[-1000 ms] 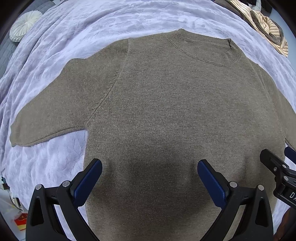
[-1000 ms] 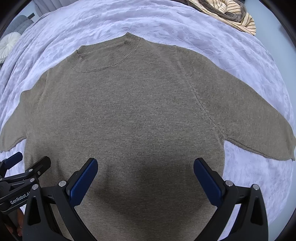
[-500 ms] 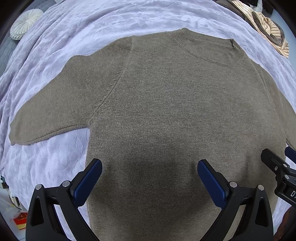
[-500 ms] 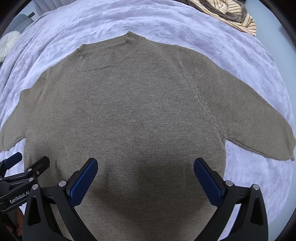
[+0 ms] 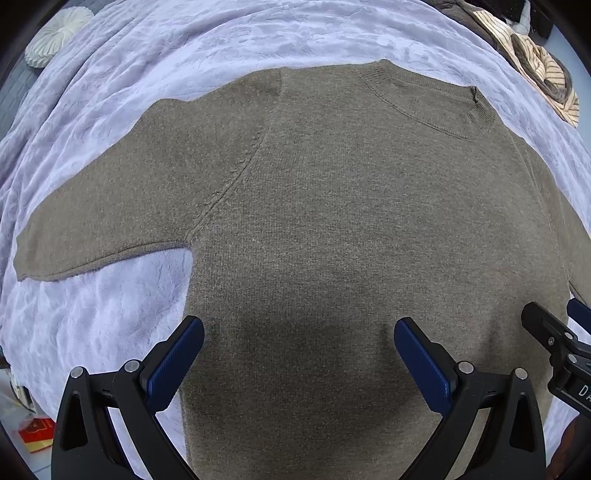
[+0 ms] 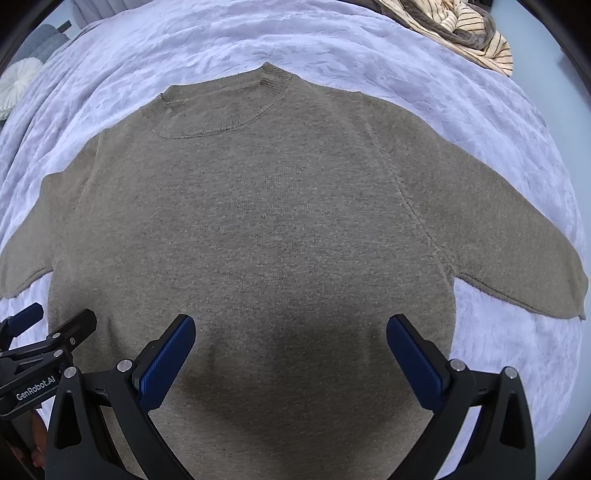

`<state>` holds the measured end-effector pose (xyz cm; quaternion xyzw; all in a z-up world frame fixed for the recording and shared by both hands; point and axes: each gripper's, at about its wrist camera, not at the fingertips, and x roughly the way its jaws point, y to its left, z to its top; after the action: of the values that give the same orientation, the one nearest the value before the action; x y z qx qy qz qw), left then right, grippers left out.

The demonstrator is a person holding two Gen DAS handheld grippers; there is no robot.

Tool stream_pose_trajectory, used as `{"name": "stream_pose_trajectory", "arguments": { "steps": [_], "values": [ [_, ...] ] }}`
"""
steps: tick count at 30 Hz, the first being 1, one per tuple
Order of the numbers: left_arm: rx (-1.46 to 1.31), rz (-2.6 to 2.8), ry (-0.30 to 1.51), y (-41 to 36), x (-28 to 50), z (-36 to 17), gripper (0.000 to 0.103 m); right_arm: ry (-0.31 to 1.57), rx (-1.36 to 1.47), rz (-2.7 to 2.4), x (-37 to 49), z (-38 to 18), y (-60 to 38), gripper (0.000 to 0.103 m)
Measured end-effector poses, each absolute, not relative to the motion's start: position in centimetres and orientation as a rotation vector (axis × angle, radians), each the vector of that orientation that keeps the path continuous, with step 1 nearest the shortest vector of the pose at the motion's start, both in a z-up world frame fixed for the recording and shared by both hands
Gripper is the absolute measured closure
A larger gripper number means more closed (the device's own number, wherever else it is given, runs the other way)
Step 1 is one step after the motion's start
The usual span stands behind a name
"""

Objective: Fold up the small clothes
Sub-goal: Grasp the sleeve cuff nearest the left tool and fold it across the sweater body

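An olive-brown knit sweater lies flat and face up on a lilac blanket, collar far, both short sleeves spread out. My left gripper hovers open over the lower left part of its body, nothing between the blue pads. My right gripper stands open over the lower right part, also empty. Each gripper shows at the edge of the other's view: the right one and the left one. The sweater's hem is hidden below the fingers.
The lilac blanket covers the bed all around the sweater. A striped cream garment is heaped at the far right. A white round cushion sits far left. A red box lies on the floor.
Both grippers have moved slightly forward and lower over the sweater, which looms a little larger. Both stay open; the sweater has not moved.
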<state>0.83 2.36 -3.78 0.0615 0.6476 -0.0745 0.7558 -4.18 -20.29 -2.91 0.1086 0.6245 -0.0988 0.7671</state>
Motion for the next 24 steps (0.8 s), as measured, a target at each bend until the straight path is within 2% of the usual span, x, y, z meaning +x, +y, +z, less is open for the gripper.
{"name": "stream_pose_trajectory", "arguments": {
  "steps": [11,18,24],
  "values": [
    [0.073,-0.162,1.403,6.4,0.9,-3.7,0.000,1.337,0.222,-0.169,-3.8,-2.3,-17.1,0.000],
    [-0.175,-0.102,1.349,16.1,2.2,-4.2,0.000,1.335,0.181,-0.118,-3.3,-2.3,-13.4,0.000],
    [-0.278,-0.014,1.244,25.4,3.2,-4.7,0.000,1.323,0.158,-0.050,-2.8,-2.3,-10.3,0.000]
  ]
}}
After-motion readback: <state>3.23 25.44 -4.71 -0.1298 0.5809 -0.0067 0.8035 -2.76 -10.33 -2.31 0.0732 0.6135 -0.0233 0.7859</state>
